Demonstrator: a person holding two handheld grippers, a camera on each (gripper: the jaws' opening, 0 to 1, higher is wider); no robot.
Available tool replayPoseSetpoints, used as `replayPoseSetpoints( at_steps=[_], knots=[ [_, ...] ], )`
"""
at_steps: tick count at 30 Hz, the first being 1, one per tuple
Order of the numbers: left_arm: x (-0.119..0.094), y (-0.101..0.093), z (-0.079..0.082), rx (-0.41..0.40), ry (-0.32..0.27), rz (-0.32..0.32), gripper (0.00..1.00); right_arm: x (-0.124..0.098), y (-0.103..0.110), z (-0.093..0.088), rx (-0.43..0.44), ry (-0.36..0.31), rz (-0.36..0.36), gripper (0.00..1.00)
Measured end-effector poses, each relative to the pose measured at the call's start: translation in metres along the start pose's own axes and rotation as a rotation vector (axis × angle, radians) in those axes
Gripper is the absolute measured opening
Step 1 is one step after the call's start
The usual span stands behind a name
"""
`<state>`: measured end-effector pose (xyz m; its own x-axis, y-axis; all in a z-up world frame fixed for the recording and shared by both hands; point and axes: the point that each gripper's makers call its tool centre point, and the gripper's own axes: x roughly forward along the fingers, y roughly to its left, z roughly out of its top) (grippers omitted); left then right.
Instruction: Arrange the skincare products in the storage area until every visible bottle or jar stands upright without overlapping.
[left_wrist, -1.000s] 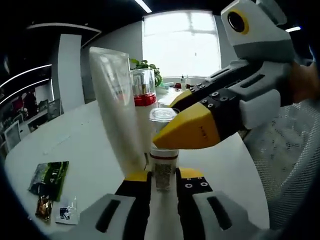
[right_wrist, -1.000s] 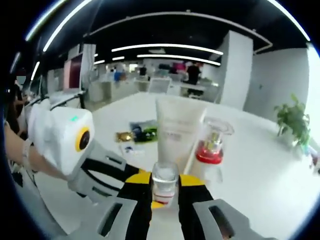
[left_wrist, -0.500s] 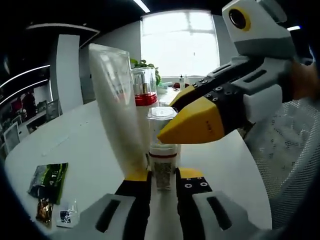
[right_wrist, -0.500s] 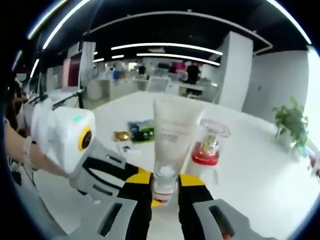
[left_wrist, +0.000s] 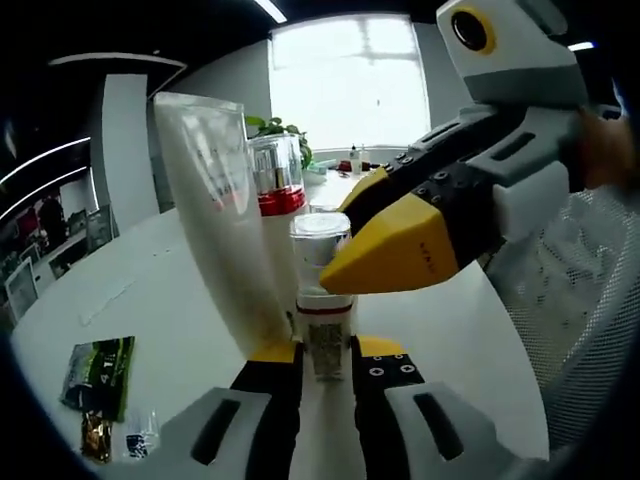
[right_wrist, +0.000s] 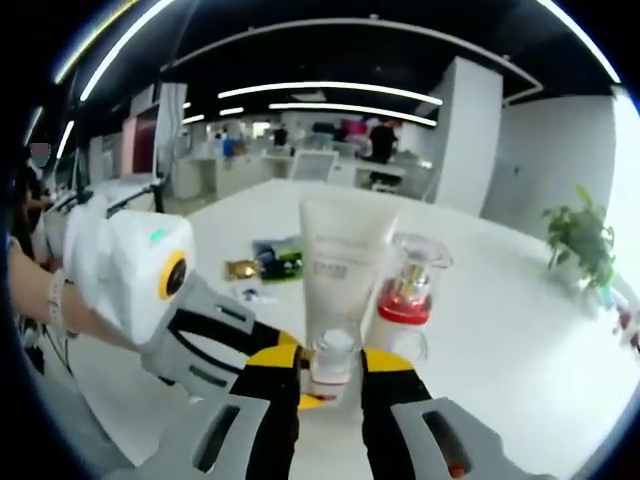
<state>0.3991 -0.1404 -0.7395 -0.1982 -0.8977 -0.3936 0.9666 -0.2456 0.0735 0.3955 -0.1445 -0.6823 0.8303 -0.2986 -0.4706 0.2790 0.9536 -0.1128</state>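
Holding a small clear-capped bottle (left_wrist: 322, 300) upright between both claws, we see the left claw (left_wrist: 325, 358) clenched on its lower body and the right claw (right_wrist: 331, 362) clenched on its upper part. Just behind it on the white table (left_wrist: 160, 300) stand a tall white tube (left_wrist: 222, 215) and a clear bottle with a red band (left_wrist: 279, 185). In the left gripper view, the bottle's lower half looks packed with dark specks. Snack packets (right_wrist: 272, 265) lie far behind the tube in the right gripper view.
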Motion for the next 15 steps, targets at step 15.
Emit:
replayPoseSetpoints(
  at_steps=[15],
  knots=[
    [-0.0009,0.0060,-0.0010,-0.004,0.003,0.011,0.16,-0.0039,-0.0016,0.0113,-0.054,-0.042,-0.019,0.14]
  ],
)
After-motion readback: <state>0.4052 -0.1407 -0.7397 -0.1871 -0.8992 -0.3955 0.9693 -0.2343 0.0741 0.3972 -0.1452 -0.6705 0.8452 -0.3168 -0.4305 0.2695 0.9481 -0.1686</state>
